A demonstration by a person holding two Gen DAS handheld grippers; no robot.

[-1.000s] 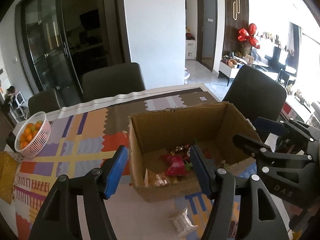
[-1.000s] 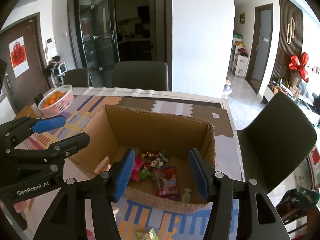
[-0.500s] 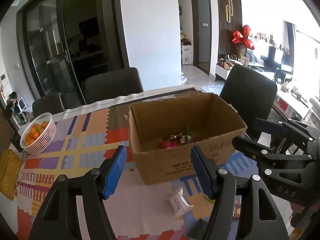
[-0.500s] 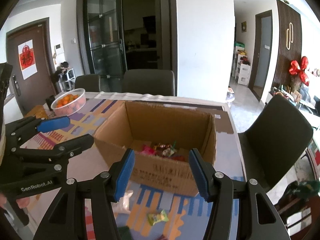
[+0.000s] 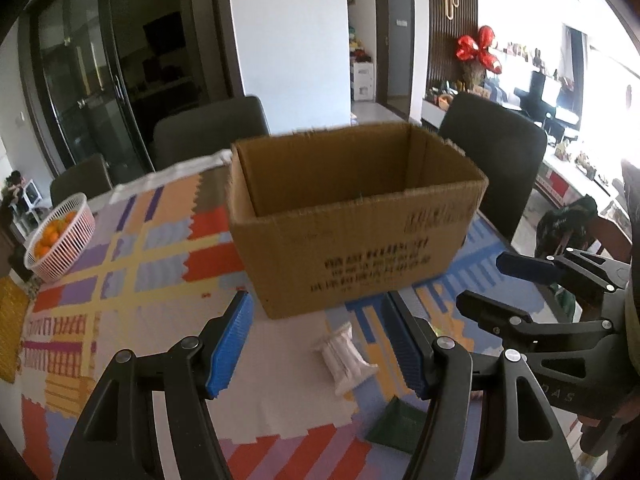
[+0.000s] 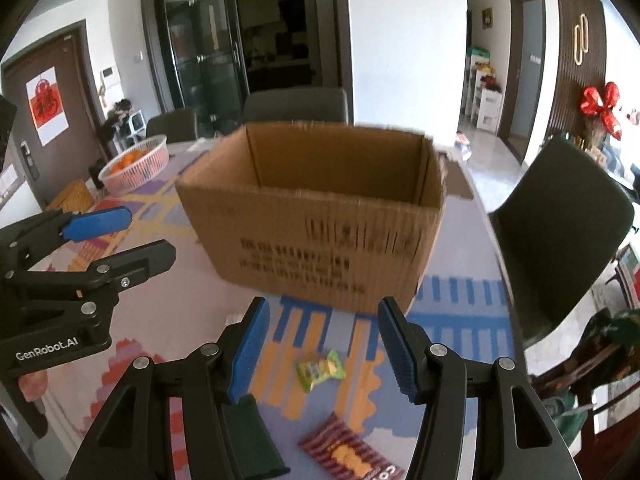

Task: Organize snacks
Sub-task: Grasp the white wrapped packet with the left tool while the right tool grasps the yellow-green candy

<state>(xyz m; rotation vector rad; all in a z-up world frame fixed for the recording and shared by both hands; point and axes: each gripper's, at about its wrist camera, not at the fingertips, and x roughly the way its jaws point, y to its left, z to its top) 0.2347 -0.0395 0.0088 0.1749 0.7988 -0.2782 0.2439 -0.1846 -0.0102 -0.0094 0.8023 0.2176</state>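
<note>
"GenRobot.AI" on left tool point(image 6: 120, 236)

The left wrist view looks forward from low above the patterned multicoloured tablecloth point(image 5: 120, 280), between its own blue-padded left gripper point(image 5: 320, 344), at the near side of the open brown cardboard box point(image 5: 352, 224) close ahead. The right wrist view sits just to the right, facing the same way through the right gripper point(image 6: 324, 344), with the box point(image 6: 320, 216) equally near. Both share the box, the pink basket of oranges point(image 5: 60, 236) point(image 6: 136, 162) far left, and each other's gripper at the frame edge.
</note>
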